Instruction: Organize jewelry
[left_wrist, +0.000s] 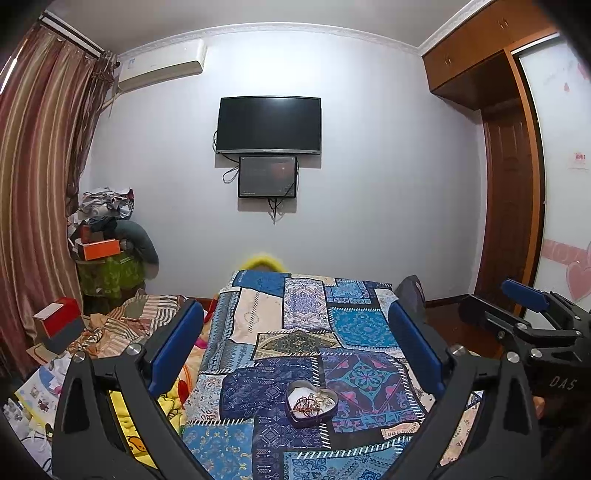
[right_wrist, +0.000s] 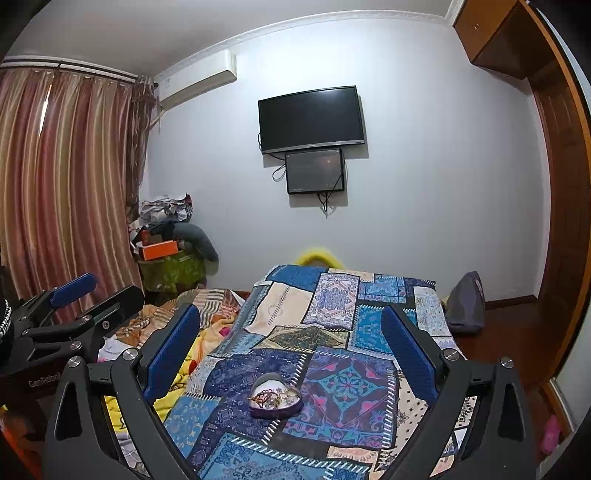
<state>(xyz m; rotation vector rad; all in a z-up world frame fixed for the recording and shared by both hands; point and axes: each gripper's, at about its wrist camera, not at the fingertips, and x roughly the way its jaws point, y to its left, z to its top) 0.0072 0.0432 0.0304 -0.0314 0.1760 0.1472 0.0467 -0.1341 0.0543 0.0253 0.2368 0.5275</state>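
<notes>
in the lower middle of both wrist views a heart-shaped tin sits on the blue patchwork cloth, lid off or absent, with a tangle of jewelry lying inside it: rings, beads and a reddish strand, too small to sort out. no piece shows on the cloth outside the tin. the left gripper and right gripper both hang spread wide and empty, above and short of the tin. this fits two stages: pieces already gathered in, or a jumble yet to be separated; the pictures do not settle which.
</notes>
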